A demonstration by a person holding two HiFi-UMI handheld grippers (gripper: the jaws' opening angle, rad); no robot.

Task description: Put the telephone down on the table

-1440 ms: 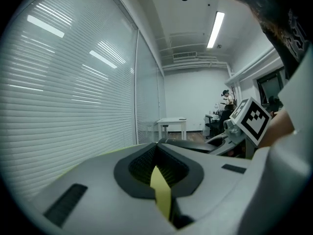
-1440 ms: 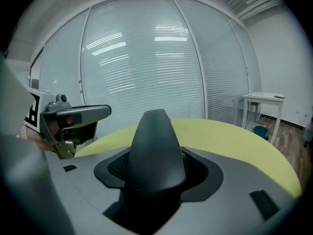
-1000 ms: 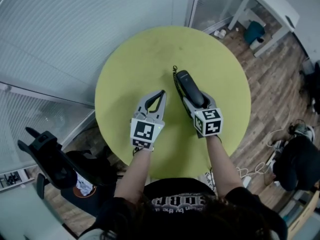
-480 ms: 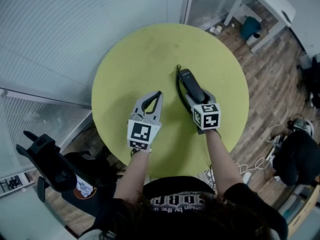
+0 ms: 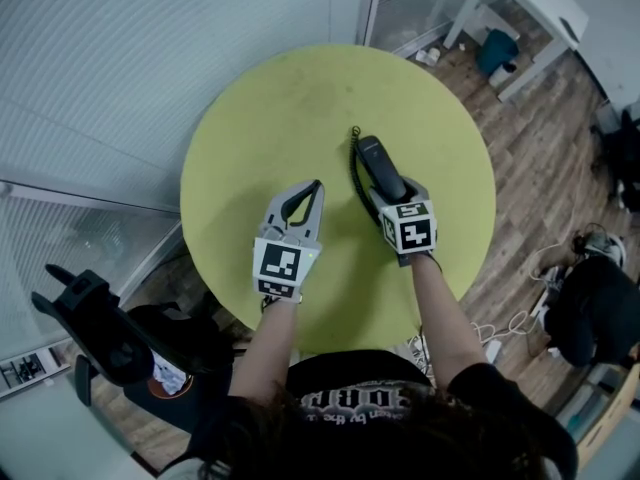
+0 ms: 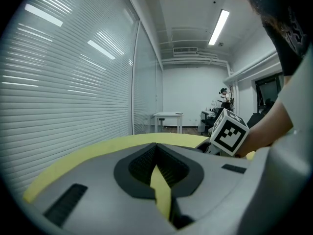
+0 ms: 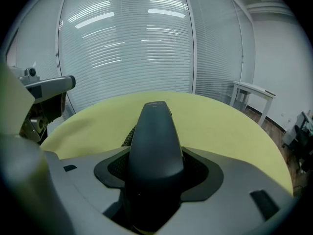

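A black telephone handset (image 5: 378,164) (image 7: 155,141) with a coiled cord (image 5: 352,160) lies lengthwise between the jaws of my right gripper (image 5: 383,181) (image 7: 155,168), which is shut on it over the right middle of the round yellow-green table (image 5: 270,128) (image 7: 215,124). The handset's far end sticks out past the jaws; whether it touches the tabletop I cannot tell. My left gripper (image 5: 308,192) (image 6: 156,153) is to its left, jaws shut with nothing between them, low over the table (image 6: 88,153).
A black chair (image 5: 100,328) stands below the table's left edge. A glass wall with blinds (image 5: 150,38) runs behind. A white table (image 5: 530,13) stands at the back right, with cables (image 5: 520,328) on the wooden floor at right.
Both grippers have drifted slightly, the right one with the handset a little away from me. The jaws of both have stayed as they were.
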